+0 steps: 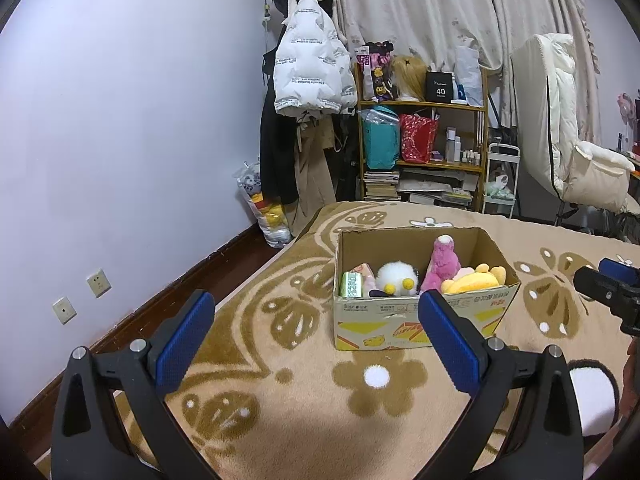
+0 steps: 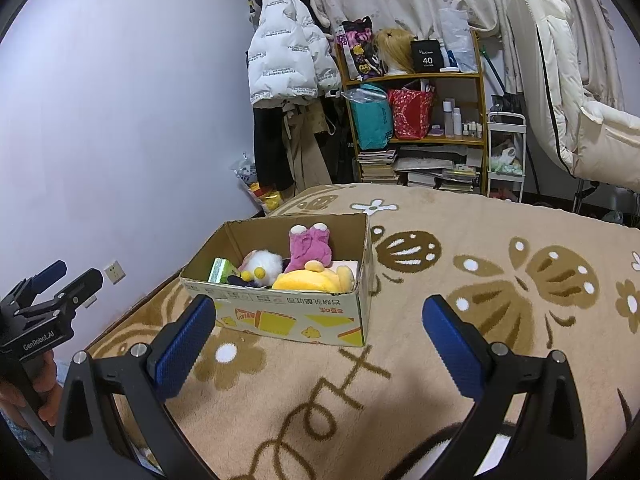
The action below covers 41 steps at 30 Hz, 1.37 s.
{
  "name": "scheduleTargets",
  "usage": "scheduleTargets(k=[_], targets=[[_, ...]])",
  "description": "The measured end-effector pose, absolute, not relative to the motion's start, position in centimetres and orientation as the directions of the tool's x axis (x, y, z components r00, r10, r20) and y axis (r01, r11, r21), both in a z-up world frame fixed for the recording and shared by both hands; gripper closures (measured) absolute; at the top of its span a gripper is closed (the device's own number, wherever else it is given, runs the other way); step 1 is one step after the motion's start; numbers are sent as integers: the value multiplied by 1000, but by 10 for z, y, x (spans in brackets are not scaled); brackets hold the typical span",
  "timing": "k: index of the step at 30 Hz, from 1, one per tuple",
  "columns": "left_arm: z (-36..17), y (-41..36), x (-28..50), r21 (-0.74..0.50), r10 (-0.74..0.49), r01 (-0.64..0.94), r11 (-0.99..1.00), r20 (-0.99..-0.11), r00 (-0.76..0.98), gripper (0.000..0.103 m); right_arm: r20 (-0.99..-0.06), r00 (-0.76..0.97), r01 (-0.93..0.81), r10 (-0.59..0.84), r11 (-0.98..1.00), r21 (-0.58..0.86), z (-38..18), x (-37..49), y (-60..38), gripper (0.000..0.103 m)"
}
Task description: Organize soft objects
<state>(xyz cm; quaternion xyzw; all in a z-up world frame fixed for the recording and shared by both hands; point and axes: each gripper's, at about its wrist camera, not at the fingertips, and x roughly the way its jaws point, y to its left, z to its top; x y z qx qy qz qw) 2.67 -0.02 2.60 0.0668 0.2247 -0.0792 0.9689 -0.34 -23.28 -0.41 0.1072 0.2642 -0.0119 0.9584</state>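
An open brown cardboard box (image 1: 420,320) sits on the tan butterfly-patterned blanket (image 1: 300,408), holding a pink plush toy (image 1: 440,264), a white fluffy toy (image 1: 396,276) and a yellow plush toy (image 1: 476,280). The left gripper (image 1: 316,312) hovers with fingers apart, box at one o'clock; the right gripper (image 2: 320,316) is likewise spread and empty, box at eleven o'clock

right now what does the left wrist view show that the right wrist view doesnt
Only the left wrist view: the right gripper at its right edge and a white slipper-like thing low right. Only the right wrist view: the left gripper at its left edge, with the hand holding it. Both: the cardboard box on the flowered blanket, with the pink plush, yellow plush and white plush inside; both grippers open.
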Motion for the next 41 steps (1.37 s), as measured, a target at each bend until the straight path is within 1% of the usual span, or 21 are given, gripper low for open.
scheduleTargets(k=[6, 41], targets=[[24, -3, 24, 124, -113, 185, 975, -441, 891, 2, -506, 862, 78, 33, 978, 195, -3, -4, -233, 0], [18, -1, 27, 142, -126, 216, 966, -470, 874, 2, -501, 865, 90, 17, 978, 189, 1, -4, -241, 0]])
